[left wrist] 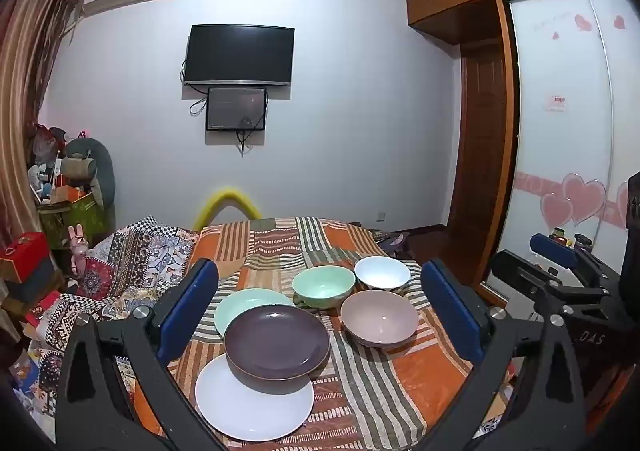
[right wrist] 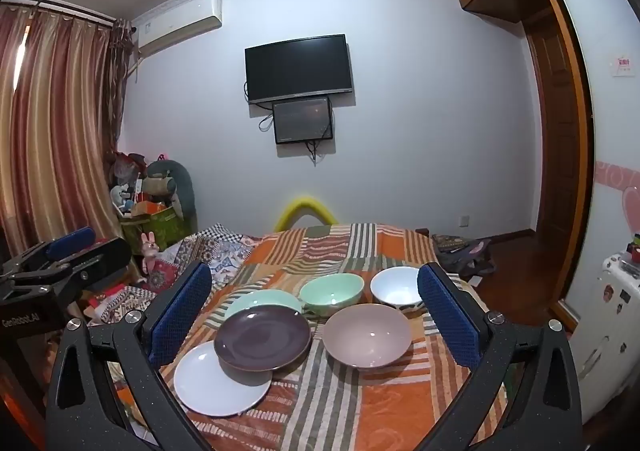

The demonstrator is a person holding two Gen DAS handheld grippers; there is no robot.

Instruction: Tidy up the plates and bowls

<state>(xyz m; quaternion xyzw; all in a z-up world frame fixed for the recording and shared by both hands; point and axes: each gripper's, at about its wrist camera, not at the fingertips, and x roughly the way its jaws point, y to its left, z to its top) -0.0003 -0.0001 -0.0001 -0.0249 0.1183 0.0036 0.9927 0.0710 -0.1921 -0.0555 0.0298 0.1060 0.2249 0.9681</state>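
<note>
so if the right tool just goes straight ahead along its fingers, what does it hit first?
Probably the pink bowl: it sits nearest between the open right tool's fingers, with the purple plate just to its left. The tool points only slightly downward, so it might pass above the rim; depth is unclear.

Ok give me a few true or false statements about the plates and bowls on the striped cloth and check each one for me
1. The dark purple plate lies partly on top of the white plate. True.
2. There are four bowls. False: three, the green bowl, the white bowl and the pink bowl.
3. The left hand-held gripper is closed on a plate. False: its jaws stand wide open with nothing held.
4. The green plate sits behind the purple plate, partly hidden by it. True.
5. The bowls are stacked in each other. False: each stands separately on the striped cloth.
6. The right hand-held gripper is open and empty. True.
</note>
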